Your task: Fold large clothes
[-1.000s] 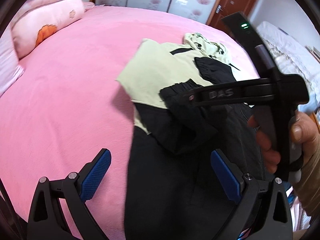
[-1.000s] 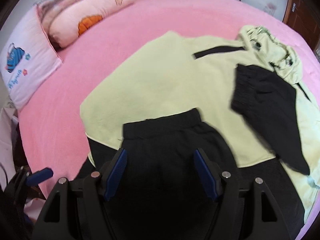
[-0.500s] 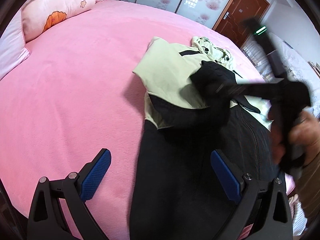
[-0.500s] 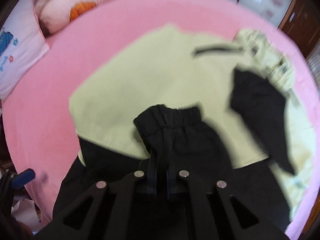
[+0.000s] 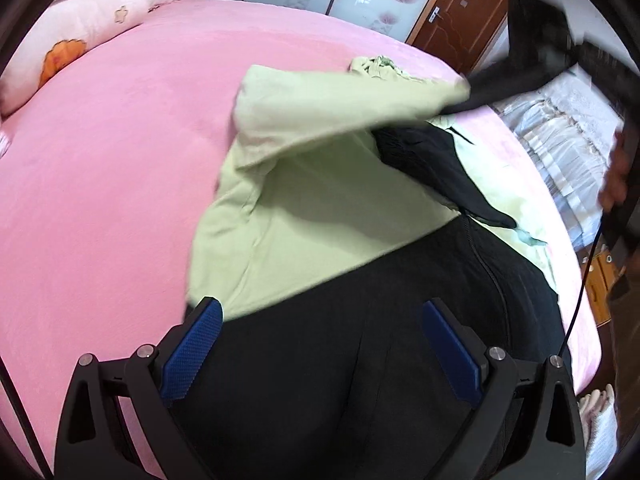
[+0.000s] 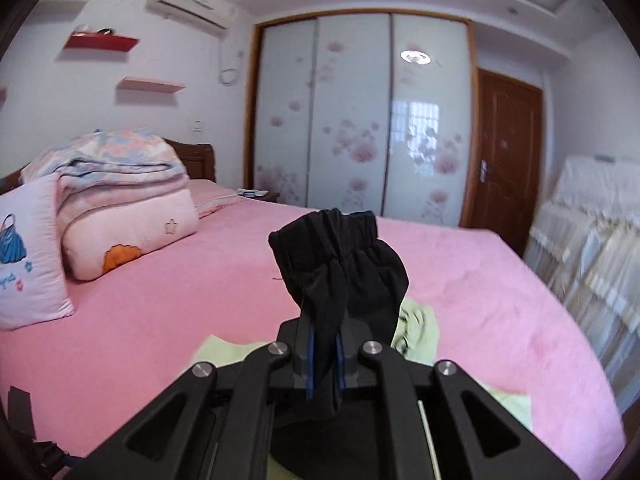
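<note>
A pale green and black jacket (image 5: 320, 216) lies on the pink bed (image 5: 120, 160). My right gripper (image 6: 324, 360) is shut on the black cuff (image 6: 340, 256) of one sleeve and holds it high above the bed. In the left wrist view that sleeve (image 5: 360, 108) stretches up and to the right, to the blurred right gripper (image 5: 560, 52) at the top right. My left gripper (image 5: 320, 340) is open and empty, just above the jacket's black lower part (image 5: 380, 360). The other black cuff (image 5: 432, 160) lies folded on the jacket's chest.
Folded quilts and pillows (image 6: 120, 216) are stacked at the head of the bed, on the left. A sliding wardrobe (image 6: 360, 120) and a brown door (image 6: 508, 152) stand behind the bed. A covered piece of furniture (image 6: 592, 240) stands to the right.
My right gripper closed on the black cuff and lifted it up and to the right, pulling the sleeve off the jacket's body. My left gripper moved in over the jacket's black lower part.
</note>
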Available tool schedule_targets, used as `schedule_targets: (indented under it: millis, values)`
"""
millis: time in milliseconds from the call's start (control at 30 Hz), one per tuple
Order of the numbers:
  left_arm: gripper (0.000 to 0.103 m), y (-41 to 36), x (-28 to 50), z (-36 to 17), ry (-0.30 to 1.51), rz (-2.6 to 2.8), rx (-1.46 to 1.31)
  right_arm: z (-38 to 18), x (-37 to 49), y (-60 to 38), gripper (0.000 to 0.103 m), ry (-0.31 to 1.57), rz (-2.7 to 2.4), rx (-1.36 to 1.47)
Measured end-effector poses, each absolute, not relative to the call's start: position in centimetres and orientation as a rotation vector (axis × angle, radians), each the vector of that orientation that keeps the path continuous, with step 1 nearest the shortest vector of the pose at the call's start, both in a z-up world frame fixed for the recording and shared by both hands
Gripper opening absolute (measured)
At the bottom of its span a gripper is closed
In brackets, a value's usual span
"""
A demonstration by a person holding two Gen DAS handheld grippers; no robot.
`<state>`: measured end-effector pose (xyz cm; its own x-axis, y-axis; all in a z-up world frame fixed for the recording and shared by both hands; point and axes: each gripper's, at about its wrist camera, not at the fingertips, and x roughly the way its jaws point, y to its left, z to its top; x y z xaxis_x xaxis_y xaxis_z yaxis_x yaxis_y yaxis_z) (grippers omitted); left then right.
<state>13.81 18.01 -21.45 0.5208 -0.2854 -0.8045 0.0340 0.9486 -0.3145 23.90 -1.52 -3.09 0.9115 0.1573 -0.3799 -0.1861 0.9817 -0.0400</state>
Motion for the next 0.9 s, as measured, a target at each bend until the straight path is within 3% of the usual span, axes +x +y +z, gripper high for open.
schedule_targets:
  millis: [67,233,300,367,400,700,900]
  values:
    - [0.099,17.6,15.7,-21.9,1.012,-0.159,-0.244,-7.5,26.2,-4.5,0.017,0.541,0.119,-0.017]
    - [0.099,17.0,20.7,-23.7,1.074,-0.029,-0.160,-17.4,29.3,-11.1,0.019,0.949,0.048,0.256]
    - [0.099,17.3,22.4,-24.2,1.102,-0.011,-0.154,-18.2,28.4,-13.3,0.024,0.956,0.073,0.379]
    - [0.099,17.8,23.4,-24.1,1.133,-0.045,-0.165,-18.1,27.9,-14.9,0.048,0.955,0.077,0.452]
    - [0.099,17.9,23.6,-23.7,1.146,-0.081,-0.171,-17.9,27.5,-15.4,0.051,0.957,0.082,0.476]
    - [0.099,20.2,23.3,-17.6,1.060,-0.282,-0.170,-16.1,27.4,-19.8,0.056,0.995,0.193,0.597]
    - [0.099,21.7,30.4,-18.9,1.099,-0.232,-0.200,-18.0,29.9,-21.3,0.057,1.080,0.209,0.692]
